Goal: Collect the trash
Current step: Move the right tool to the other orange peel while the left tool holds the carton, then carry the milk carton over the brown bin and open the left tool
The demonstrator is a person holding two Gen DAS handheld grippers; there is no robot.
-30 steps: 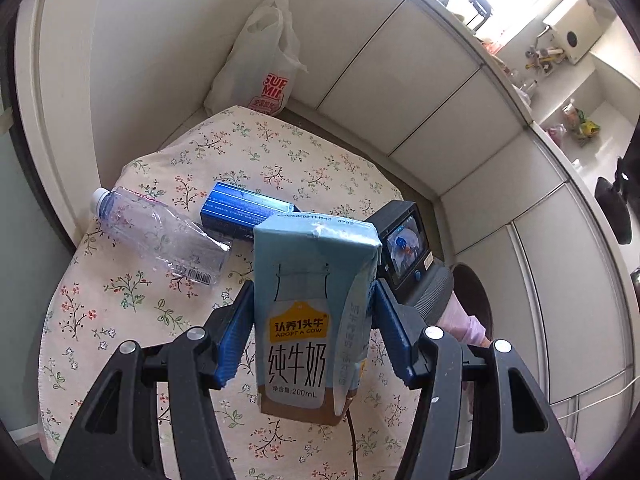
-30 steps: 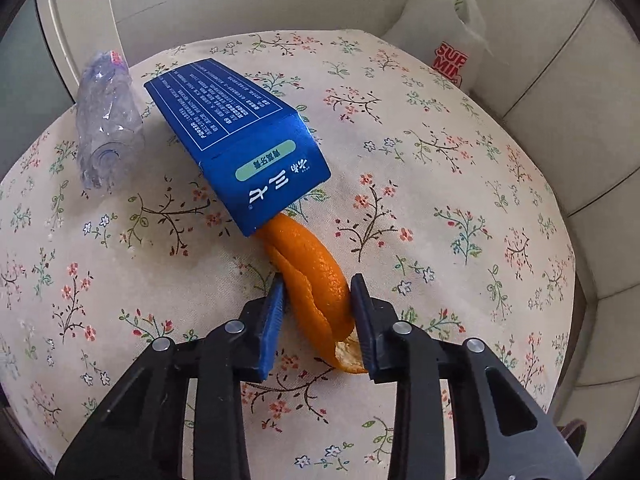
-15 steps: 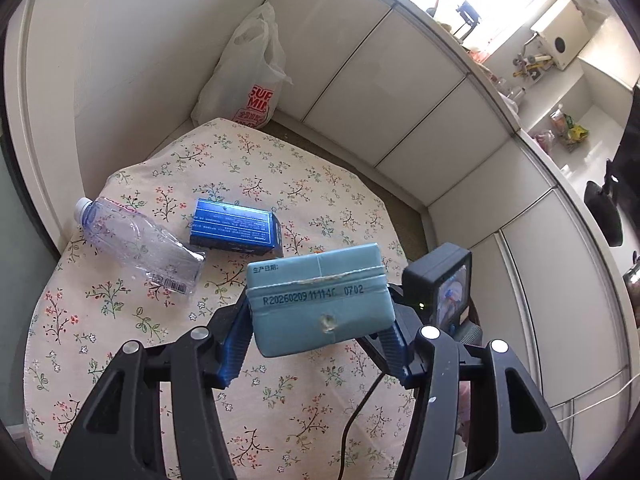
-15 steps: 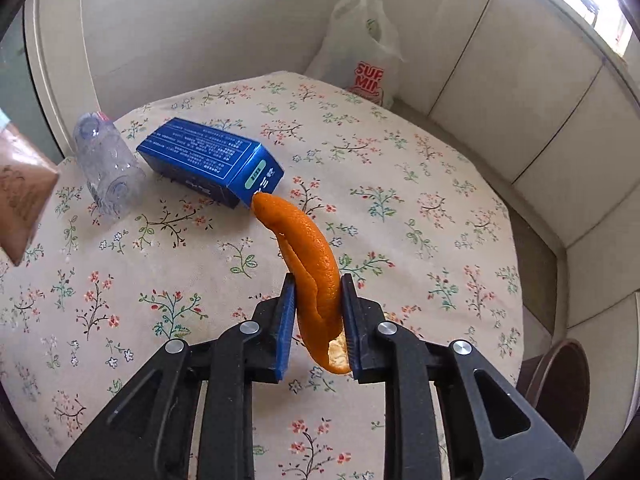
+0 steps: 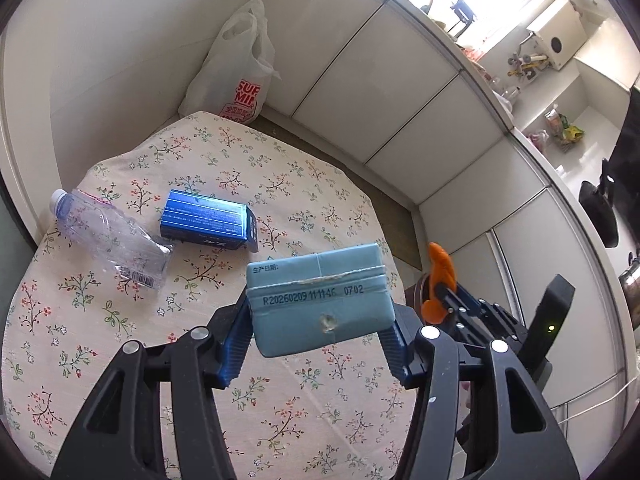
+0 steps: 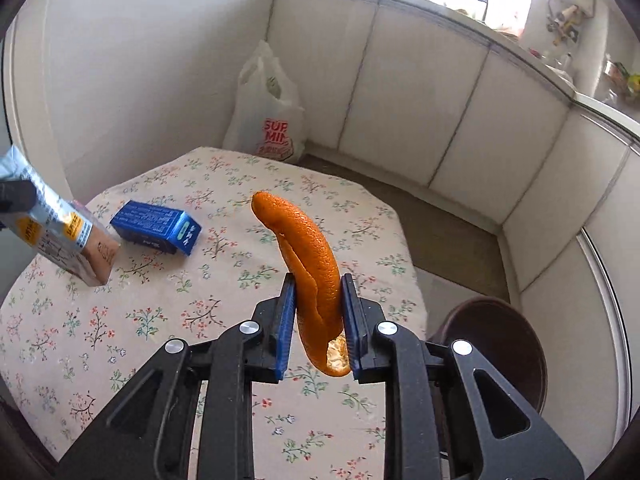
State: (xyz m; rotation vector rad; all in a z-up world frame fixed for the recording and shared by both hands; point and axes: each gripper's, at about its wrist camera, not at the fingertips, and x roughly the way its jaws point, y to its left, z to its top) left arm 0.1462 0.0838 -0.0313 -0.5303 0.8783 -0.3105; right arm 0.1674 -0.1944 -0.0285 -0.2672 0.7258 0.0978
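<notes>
Gripping milk carton (image 5: 320,300) (left), orange peel (image 6: 312,264) (right), aloft.

The right gripper (image 6: 318,316) is closed on an orange peel (image 6: 308,264) and holds it above the flowered table (image 6: 168,312). A blue box (image 6: 156,230) lies on the table. At left, a milk carton (image 6: 60,228) hangs tilted. A white plastic bag (image 6: 268,116) stands behind.

Milk carton (image 6: 52,224) cut off at left edge, hiding the bottle.
</notes>
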